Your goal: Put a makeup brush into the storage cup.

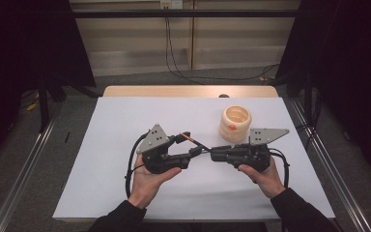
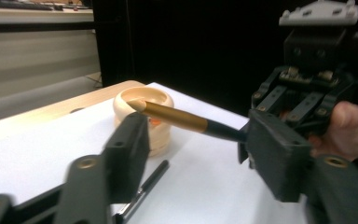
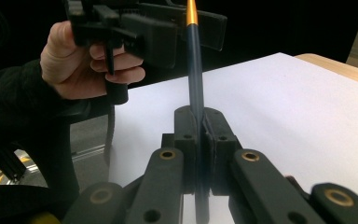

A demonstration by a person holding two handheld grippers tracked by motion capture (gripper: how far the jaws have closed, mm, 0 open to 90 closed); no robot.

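A slim pen with a gold front part and a dark shaft [image 1: 192, 139] hangs level above the white table between both grippers. My right gripper [image 3: 199, 126] is shut on the dark shaft [image 3: 195, 70]. My left gripper [image 2: 198, 154] is open, one jaw on each side of the gold part [image 2: 172, 116], with a gap to each pad. In the high view the left gripper [image 1: 192, 144] and the right gripper [image 1: 212, 153] meet tip to tip at the table's middle. The pen's gold end points toward a cream ribbed cup [image 1: 235, 123].
The cream cup [image 2: 161, 98] stands at the back right of the white sheet [image 1: 125, 193] and has an orange spot on its side. A thin dark stick [image 2: 145, 185] lies on the sheet under my left gripper. Metal rails run along both table sides.
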